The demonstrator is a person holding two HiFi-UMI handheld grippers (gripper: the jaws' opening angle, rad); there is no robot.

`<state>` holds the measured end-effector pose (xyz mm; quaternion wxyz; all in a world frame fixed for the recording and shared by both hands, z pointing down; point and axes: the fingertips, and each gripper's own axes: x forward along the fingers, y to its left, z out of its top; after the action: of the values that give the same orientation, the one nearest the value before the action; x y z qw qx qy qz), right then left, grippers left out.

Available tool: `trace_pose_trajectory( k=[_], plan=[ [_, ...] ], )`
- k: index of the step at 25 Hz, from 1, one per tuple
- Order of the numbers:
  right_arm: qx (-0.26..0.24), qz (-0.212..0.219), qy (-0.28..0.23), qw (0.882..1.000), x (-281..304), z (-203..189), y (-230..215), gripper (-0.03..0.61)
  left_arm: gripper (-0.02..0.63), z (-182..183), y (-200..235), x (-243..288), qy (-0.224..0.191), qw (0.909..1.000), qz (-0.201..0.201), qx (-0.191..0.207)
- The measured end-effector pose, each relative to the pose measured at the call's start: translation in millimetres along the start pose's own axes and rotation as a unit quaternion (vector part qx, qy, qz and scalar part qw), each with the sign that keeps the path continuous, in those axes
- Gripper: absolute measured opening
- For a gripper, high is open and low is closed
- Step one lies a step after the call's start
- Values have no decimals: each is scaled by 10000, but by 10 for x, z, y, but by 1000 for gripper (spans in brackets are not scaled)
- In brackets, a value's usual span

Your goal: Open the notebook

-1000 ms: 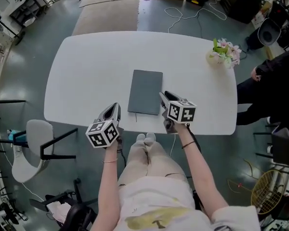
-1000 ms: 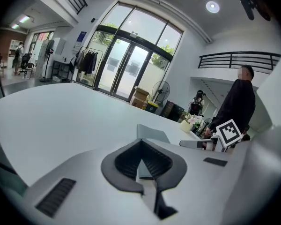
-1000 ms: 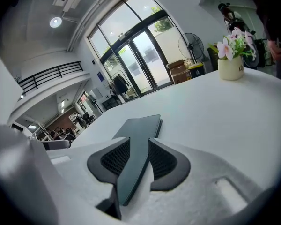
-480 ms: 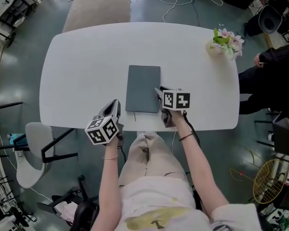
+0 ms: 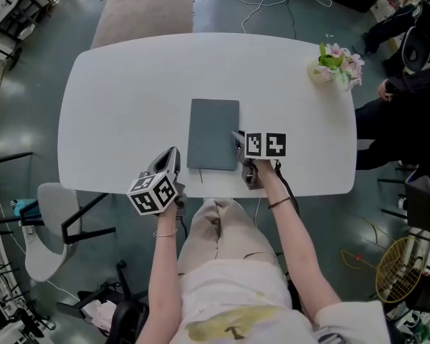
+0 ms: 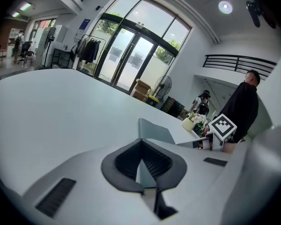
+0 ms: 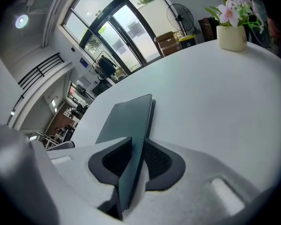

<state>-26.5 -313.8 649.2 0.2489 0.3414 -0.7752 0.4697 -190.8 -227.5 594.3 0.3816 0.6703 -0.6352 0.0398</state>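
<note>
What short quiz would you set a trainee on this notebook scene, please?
1. True or false: the left gripper is holding the notebook.
2. Multiple choice: what stands near the far right corner of the table? A) a pot of flowers B) a mug C) a desk lamp
3. Fill in the blank: the right gripper is shut on the notebook's ___ edge, as the person sees it.

Key:
1. False. The left gripper is empty and sits at the near table edge, apart from the notebook.
2. A.
3. Right.
</note>
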Motion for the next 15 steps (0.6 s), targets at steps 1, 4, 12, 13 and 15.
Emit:
trace_pose_trajectory(
  k=[1, 4, 12, 13, 15],
  plan=[
    [85, 47, -8, 10000, -6, 5, 3, 81, -2, 1, 2, 3, 1, 10000, 8, -6],
    [307, 217, -55, 9993, -38, 35, 23, 67, -2, 21, 8, 12, -3, 10000, 29, -20],
    [475, 728, -147, 9961, -162, 103, 137, 34, -2, 94, -58, 30, -91, 9999, 34, 29],
    [485, 767, -171, 9957, -184, 121, 162, 32, -2, 107, -68, 28, -108, 9999, 22, 39],
    [529, 821, -208, 9950, -223, 155, 214, 29, -1, 139, -73, 16, -148, 9999, 5, 54]
  ],
)
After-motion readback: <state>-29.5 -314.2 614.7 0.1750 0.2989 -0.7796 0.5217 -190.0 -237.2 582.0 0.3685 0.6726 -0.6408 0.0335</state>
